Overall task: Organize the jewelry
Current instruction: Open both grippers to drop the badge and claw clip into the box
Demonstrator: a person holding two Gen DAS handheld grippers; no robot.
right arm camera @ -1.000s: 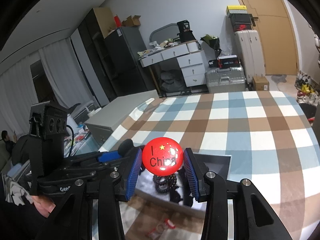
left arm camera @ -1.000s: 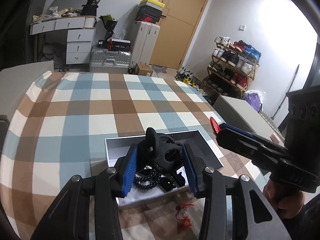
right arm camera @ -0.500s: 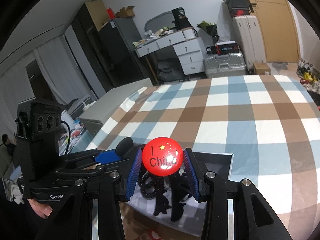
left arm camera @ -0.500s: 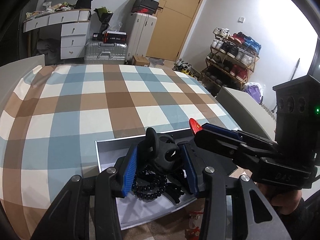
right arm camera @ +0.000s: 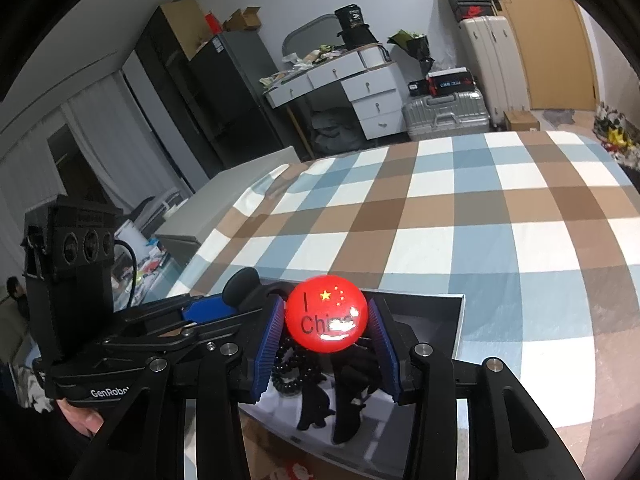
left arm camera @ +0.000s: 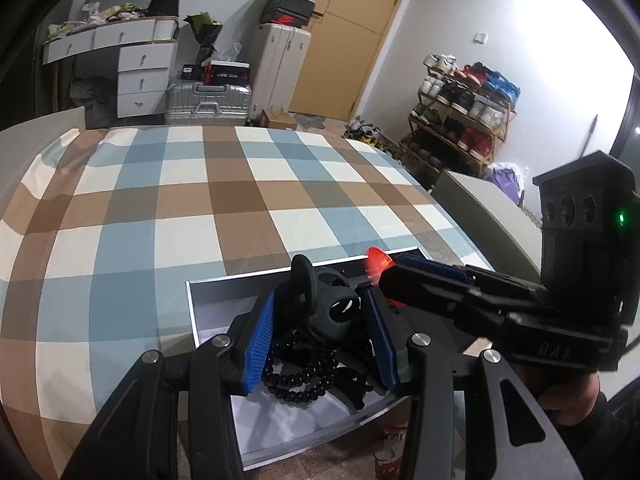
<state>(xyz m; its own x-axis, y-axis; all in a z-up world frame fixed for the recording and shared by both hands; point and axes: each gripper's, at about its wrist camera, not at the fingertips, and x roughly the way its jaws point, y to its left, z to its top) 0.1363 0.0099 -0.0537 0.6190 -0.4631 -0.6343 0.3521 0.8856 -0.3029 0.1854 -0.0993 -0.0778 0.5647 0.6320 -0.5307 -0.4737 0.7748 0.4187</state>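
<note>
Red badge (right arm camera: 326, 318) sits clamped between the right gripper (right arm camera: 326, 344) jaws, held above the open tray (left arm camera: 216, 294) for depositing. Left gripper (left arm camera: 320, 336) jaws clamp a black clip (left arm camera: 320, 304) over the tray's beads (left arm camera: 298, 376).

black grippers (left arm camera: 320, 336), blue ribbed pads (left arm camera: 258, 342)

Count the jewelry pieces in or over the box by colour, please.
Red: 1, the round badge in the right claw.
Black: 3, the clip in the left claw, the bead bracelet, the bow.
Total: 4.
</note>
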